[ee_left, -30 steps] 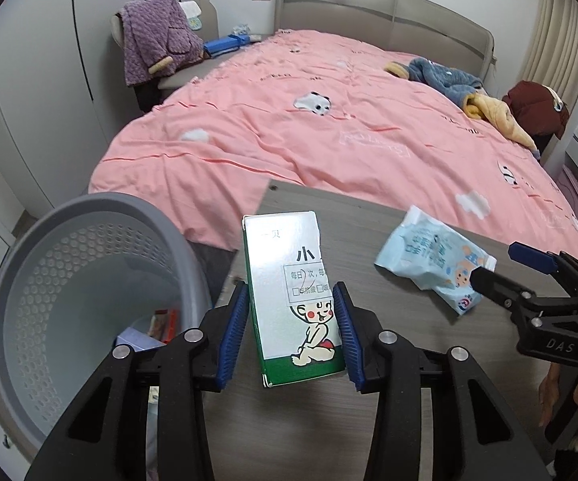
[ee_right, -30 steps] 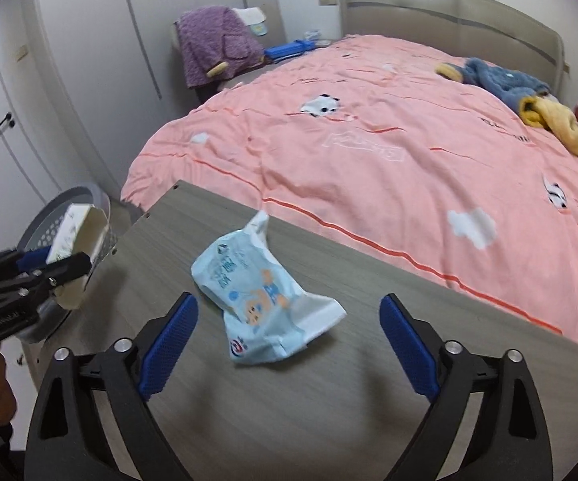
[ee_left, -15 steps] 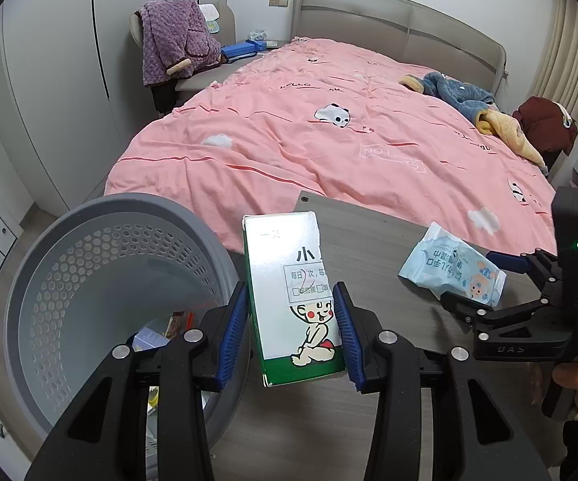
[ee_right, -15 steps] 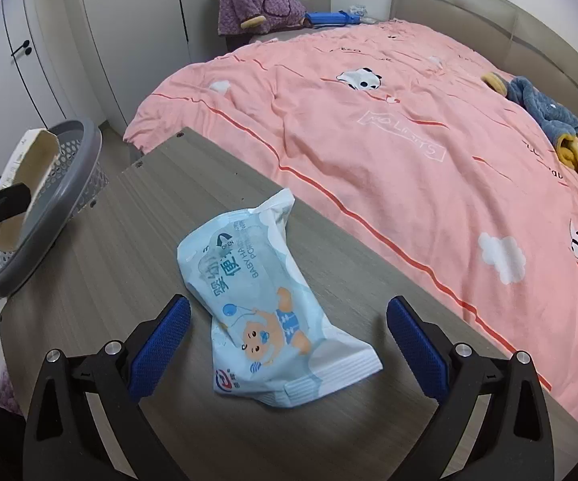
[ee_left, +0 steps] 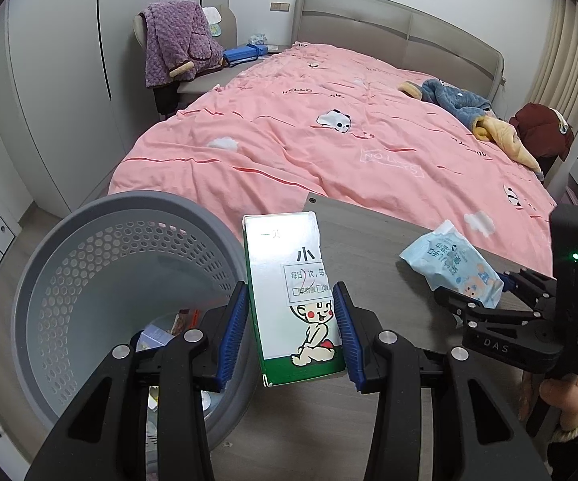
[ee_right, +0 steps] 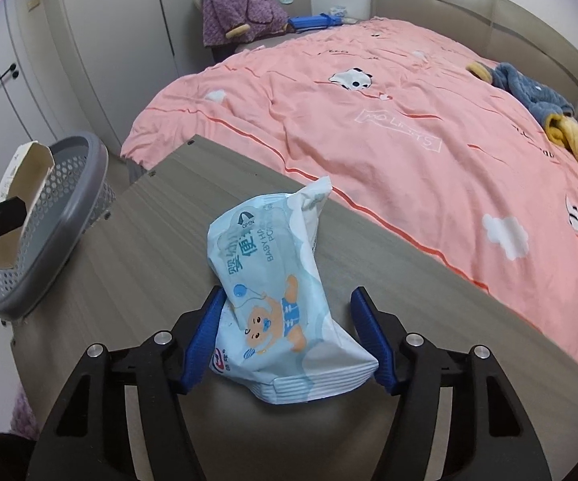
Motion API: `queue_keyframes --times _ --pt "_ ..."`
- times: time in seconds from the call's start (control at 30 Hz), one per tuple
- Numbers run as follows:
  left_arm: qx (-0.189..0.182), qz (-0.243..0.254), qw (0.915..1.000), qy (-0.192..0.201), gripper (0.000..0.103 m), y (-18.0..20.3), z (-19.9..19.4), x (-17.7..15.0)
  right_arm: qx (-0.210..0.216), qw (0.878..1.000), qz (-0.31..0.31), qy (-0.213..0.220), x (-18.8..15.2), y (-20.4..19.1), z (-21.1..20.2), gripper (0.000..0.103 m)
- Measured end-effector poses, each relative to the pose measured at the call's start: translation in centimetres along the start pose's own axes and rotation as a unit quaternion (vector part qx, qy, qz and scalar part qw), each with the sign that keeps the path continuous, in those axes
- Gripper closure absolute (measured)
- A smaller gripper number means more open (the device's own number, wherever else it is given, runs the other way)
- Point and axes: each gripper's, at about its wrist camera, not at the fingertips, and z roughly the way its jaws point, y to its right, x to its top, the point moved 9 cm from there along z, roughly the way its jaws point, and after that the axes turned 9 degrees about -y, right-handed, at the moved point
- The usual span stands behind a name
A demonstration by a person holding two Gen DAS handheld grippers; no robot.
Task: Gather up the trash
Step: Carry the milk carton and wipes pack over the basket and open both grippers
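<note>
Carton clamped at the bin's edge, wipes pack being closed on.

The green-and-white carton (ee_left: 295, 300) was held clenched in the left gripper (ee_left: 289, 332), beside the grey basket (ee_left: 48, 280). The wipes pack (ee_right: 276, 304) lay on the table (ee_right: 148, 220) between the right gripper's (ee_right: 286, 336) closing jaws, wide open a second earlier and short of the pack. Being soft, it could be squeezed out sideways. The carton had been carried nearer the basket, yet might be dropped short, onto the rim.
</note>
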Motion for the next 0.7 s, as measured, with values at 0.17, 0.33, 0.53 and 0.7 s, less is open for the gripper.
queue_keyframes --times 0.17,0.33,0.53,0.7 --pt "0.003 -0.003 1.0000 0.005 0.061 -1.5 -0.7 -0.5 0.017 0.999 0.035 0.023 -1.1 -1.9 -1.9 0.041" --pt "0.006 -0.012 0.9999 0.007 0.061 -3.8 -1.0 -1.3 0.038 0.996 0.060 0.049 -1.4 -4.7 -3.9 0.041" --pt "0.016 -0.026 0.9995 0.001 0.061 -7.5 -0.9 -2.0 0.051 0.993 0.072 0.073 -0.9 -8.0 -5.2 0.041" --pt "0.032 -0.040 0.9987 0.004 0.061 -11.1 -1.0 -2.3 0.070 0.993 0.057 0.075 0.6 -11.7 -5.2 0.041"
